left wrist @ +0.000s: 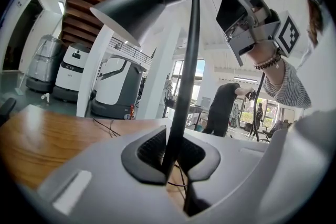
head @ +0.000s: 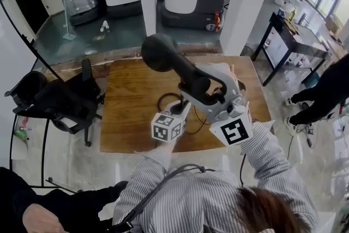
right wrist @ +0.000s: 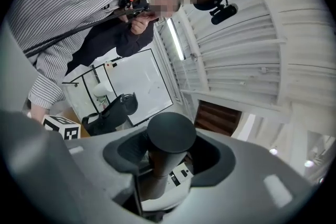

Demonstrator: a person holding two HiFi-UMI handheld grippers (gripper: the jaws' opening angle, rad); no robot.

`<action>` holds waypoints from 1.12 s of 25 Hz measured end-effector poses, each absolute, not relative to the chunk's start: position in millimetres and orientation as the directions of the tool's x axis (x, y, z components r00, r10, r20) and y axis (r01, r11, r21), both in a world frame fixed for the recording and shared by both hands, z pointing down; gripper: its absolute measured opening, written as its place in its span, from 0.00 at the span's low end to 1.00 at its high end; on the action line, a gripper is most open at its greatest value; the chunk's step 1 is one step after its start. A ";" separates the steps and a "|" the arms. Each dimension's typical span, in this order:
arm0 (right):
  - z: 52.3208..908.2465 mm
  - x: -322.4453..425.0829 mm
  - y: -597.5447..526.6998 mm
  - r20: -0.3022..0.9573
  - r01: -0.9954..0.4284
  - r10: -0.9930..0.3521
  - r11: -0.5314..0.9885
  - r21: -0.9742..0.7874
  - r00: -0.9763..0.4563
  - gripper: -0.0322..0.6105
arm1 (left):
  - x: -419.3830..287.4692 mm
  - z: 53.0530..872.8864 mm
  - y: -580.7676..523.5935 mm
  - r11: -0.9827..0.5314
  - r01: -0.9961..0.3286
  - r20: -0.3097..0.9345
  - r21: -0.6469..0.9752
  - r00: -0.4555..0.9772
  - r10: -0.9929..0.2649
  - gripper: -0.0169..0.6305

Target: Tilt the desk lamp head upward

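Around the lamp (head: 163, 54), left tongs (left wrist: 173, 161), right tongs (right wrist: 160, 168) clamp.

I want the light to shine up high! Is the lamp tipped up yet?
Done: the left gripper clamps the stem and the right gripper clamps the neck. In hand: tipping the lamp head; its opening faces down and sideways. Left: finish tipping it up, then let go.

The head view looks steeply down on the counter (head: 131, 95), and both gripper views sit close against the same lamp (head: 163, 54), left facing about level, right facing upward.
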State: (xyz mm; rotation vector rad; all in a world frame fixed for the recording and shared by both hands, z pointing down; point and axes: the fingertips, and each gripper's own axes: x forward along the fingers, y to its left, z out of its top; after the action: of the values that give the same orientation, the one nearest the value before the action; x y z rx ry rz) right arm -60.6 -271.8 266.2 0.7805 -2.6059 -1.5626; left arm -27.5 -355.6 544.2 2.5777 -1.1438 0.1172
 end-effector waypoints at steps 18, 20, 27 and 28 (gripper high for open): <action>287.9 -54.1 -267.2 -0.431 -0.626 -0.530 0.267 0.733 -0.731 0.41 | -27.2 543.9 -355.5 -0.622 -0.740 0.208 0.255 0.670 -0.712 0.07; 289.1 -52.9 -266.6 -0.439 -0.639 -0.537 0.268 0.721 -0.720 0.41 | -26.0 543.6 -355.2 -0.623 -0.739 0.209 0.256 0.672 -0.710 0.07; 300.9 -48.8 -265.0 -0.451 -0.670 -0.566 0.265 0.693 -0.690 0.42 | -25.5 542.9 -354.8 -0.623 -0.740 0.209 0.254 0.671 -0.711 0.07; 302.7 -48.5 -264.8 -0.451 -0.674 -0.570 0.268 0.688 -0.687 0.42 | -25.8 543.0 -354.7 -0.623 -0.740 0.209 0.254 0.671 -0.711 0.07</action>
State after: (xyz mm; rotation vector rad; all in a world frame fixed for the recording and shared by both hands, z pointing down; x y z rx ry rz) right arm -48.5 -264.8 302.7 1.2762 -2.5898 -1.5034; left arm -25.8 -354.7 543.0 2.5698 -1.1512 0.1261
